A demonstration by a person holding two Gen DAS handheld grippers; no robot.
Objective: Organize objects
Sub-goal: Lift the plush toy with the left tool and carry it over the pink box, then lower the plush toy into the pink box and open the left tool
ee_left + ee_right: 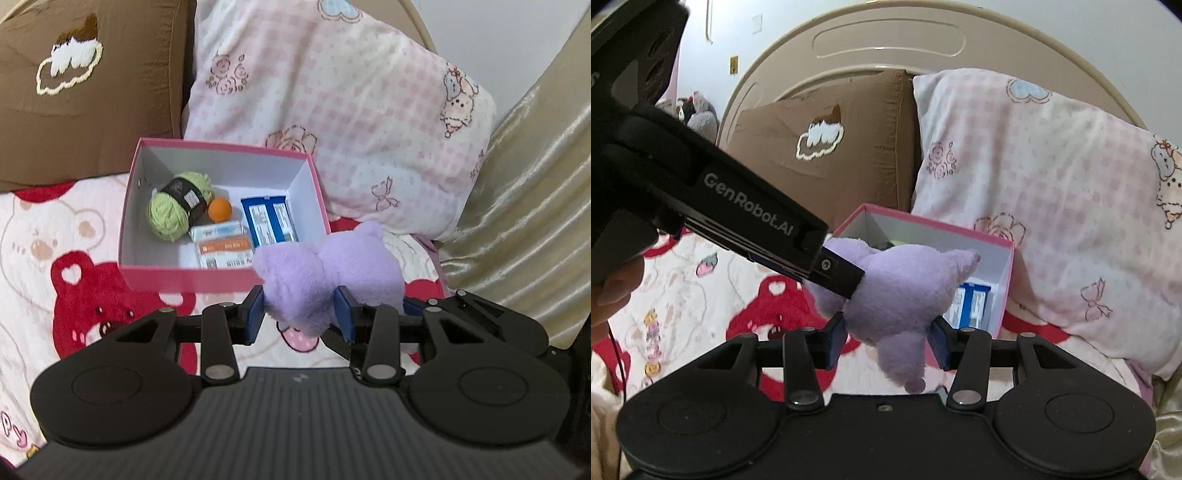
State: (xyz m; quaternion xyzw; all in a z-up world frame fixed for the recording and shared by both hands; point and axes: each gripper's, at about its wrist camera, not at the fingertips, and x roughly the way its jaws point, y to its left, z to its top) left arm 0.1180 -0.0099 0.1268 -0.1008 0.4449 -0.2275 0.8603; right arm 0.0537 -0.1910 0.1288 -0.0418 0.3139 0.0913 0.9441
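A purple plush toy [325, 273] hangs above the bed, just in front of a pink box [221, 275]. My left gripper [300, 314] is shut on the toy's near side. My right gripper [890, 341] is also shut on the same plush toy [905, 291], from the right. The left gripper's body [738, 206] shows in the right wrist view, reaching in from the left. The pink box [1004, 280] is open and holds a green yarn ball [173, 206], an orange ball [219, 209] and several small cartons [269, 221].
The box rests on a bedspread with red bears [74, 280]. A brown pillow [85, 85] and a pink checked pillow [332, 110] lean on the headboard [886, 44] behind it. A shiny beige cover [535, 203] lies at the right.
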